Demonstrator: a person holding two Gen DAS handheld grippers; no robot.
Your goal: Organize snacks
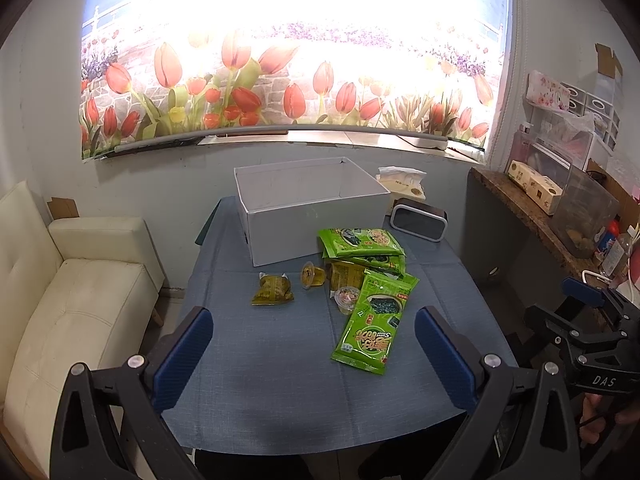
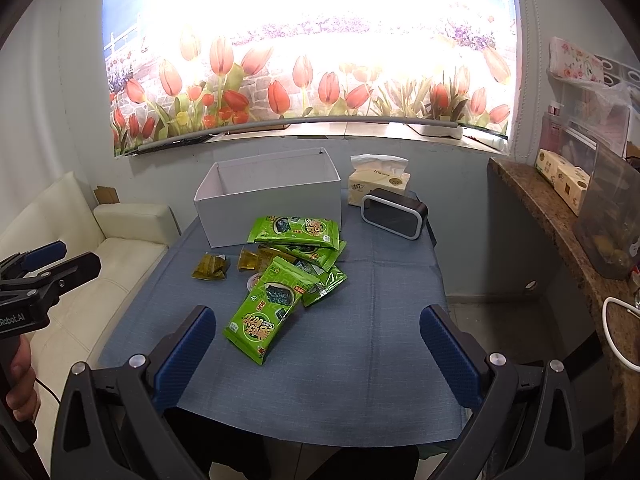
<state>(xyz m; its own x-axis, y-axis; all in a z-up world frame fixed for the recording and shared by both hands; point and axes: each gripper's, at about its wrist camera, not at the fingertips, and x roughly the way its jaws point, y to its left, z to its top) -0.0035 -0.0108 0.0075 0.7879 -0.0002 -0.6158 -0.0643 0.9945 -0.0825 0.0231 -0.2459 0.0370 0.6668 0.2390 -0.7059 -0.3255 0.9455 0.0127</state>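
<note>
An open white box (image 1: 320, 220) (image 2: 276, 212) stands at the far side of the blue table (image 1: 280, 380) (image 2: 360, 360). In front of it lie several green seaweed snack packs (image 1: 370, 322) (image 2: 266, 314), a small olive-yellow packet (image 1: 271, 290) (image 2: 210, 269), and two jelly cups (image 1: 312, 275) (image 1: 347, 299). My left gripper (image 1: 314, 354) hovers open over the near table edge with nothing between its fingers. My right gripper (image 2: 318, 354) is likewise open and holds nothing. Each gripper shows at the edge of the other's view.
A tissue pack (image 2: 378, 184) and a black-and-white clock-like device (image 2: 394, 214) sit right of the box. A cream sofa (image 1: 72, 300) stands left of the table. A cluttered stone counter (image 2: 568, 240) runs along the right. A tulip-print blind hangs behind.
</note>
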